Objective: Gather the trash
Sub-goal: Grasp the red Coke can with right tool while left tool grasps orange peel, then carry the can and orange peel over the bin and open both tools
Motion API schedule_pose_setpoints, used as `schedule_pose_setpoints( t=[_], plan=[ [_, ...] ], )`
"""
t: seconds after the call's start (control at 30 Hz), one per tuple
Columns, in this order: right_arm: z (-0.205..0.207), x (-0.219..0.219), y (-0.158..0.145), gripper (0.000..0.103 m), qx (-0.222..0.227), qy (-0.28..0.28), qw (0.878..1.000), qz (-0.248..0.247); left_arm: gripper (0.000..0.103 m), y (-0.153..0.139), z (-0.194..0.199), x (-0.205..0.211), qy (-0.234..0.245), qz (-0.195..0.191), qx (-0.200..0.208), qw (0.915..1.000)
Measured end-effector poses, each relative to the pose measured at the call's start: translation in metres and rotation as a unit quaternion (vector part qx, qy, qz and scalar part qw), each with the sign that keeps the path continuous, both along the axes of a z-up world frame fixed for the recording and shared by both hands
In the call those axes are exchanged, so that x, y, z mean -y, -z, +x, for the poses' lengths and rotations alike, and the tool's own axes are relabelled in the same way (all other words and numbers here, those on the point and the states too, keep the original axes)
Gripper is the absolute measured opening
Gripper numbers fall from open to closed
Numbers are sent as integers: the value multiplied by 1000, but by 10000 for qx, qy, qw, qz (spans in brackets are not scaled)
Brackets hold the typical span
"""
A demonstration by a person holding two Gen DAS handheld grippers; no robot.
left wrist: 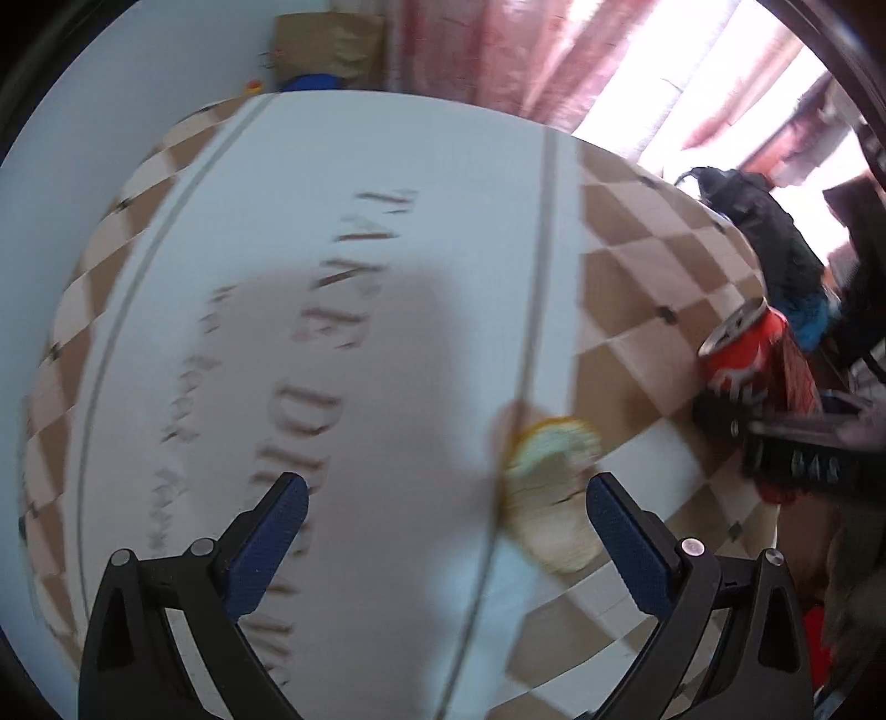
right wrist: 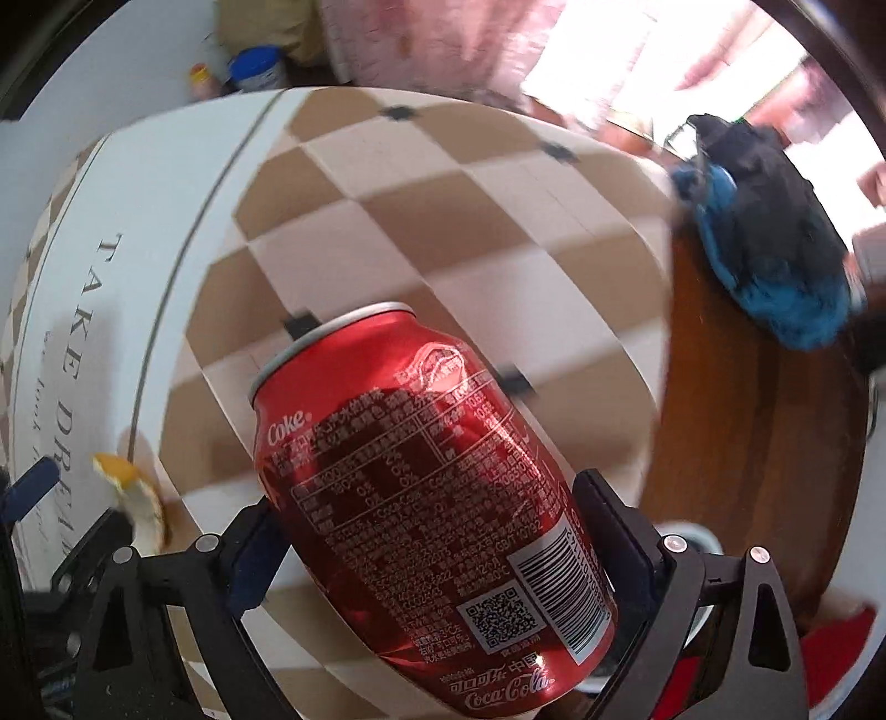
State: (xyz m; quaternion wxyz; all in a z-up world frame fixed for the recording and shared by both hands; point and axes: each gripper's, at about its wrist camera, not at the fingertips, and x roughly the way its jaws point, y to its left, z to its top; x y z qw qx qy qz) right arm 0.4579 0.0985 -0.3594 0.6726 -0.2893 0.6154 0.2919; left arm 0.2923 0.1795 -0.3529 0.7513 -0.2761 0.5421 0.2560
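Observation:
A red Coke can [right wrist: 426, 498] fills the right wrist view, tilted, with my right gripper [right wrist: 432, 531] shut on its sides above the checkered tablecloth [right wrist: 443, 221]. In the left wrist view the same can [left wrist: 747, 354] appears at the right edge, held by the other gripper. A piece of orange peel [left wrist: 548, 493] lies on the tablecloth [left wrist: 332, 277], just inside the right finger of my left gripper [left wrist: 446, 531], which is open and holds nothing. The peel [right wrist: 135, 498] also shows at the lower left of the right wrist view.
A black and blue bundle of cloth [right wrist: 769, 243] lies on a wooden surface [right wrist: 747, 443] beyond the table's right edge. A brown paper bag [left wrist: 326, 44] and a blue-lidded jar [right wrist: 257, 69] stand at the far side. Pink curtains [left wrist: 498, 50] hang behind.

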Motion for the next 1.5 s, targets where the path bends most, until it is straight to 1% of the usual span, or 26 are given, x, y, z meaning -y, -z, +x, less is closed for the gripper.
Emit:
schedule_pose_setpoints(
  t=[0.03, 0.1, 0.13, 0.17, 0.2, 0.23, 0.37, 0.5, 0.6, 0.7, 0.87, 1.03, 1.17, 1.27, 1.37, 1.5],
  plan=[
    [1, 9, -2, 97, 30, 155, 9999, 48, 101, 1, 5, 3, 86, 49, -7, 10000],
    [1, 28, -4, 97, -16, 420, 9990, 177, 86, 3, 18, 8, 294, 237, -37, 9993],
    [2, 36, -3, 97, -77, 550, 9981, 252, 63, 3, 22, 11, 386, 317, -80, 9987],
    [1, 45, -1, 97, -154, 698, 9969, 319, 49, 2, 26, 14, 458, 485, -133, 9977],
    [-1, 50, 0, 97, -165, 779, 9962, 365, 38, 0, 28, 18, 587, 598, -68, 9965],
    [-1, 55, -1, 97, -154, 825, 9957, 383, 21, -2, 30, 20, 636, 674, -100, 9956],
    [-9, 68, 2, 96, -135, 987, 9937, 519, 11, -8, 24, 23, 701, 747, -67, 9947],
    [-15, 71, -3, 96, -70, 1025, 9922, 699, 9, -21, 10, 29, 627, 1025, -86, 9927],
    [-28, 76, -16, 96, 32, 1066, 9905, 871, 8, -34, 0, 32, 502, 1185, -32, 9917],
    [-43, 87, -31, 96, 83, 1130, 9876, 1089, 8, -52, -18, 37, 401, 1418, 53, 9891],
    [-71, 109, -65, 95, 92, 1266, 9800, 1532, 8, -92, -47, 49, 274, 1810, 240, 9828],
    [-98, 133, -104, 95, 116, 1409, 9715, 1905, 8, -130, -66, 66, 283, 2027, 524, 9774],
    [-103, 166, -137, 94, 200, 1565, 9618, 2237, 8, -163, -74, 91, 403, 2117, 808, 9731],
    [-100, 202, -161, 94, 290, 1733, 9531, 2466, 8, -187, -70, 120, 639, 2175, 1044, 9684],
    [-90, 244, -180, 94, 417, 1954, 9448, 2596, 8, -203, -57, 151, 921, 2152, 1235, 9643],
    [-70, 303, -192, 93, 560, 2283, 9367, 2596, 8, -212, -31, 196, 1317, 2050, 1422, 9594]
  ],
)
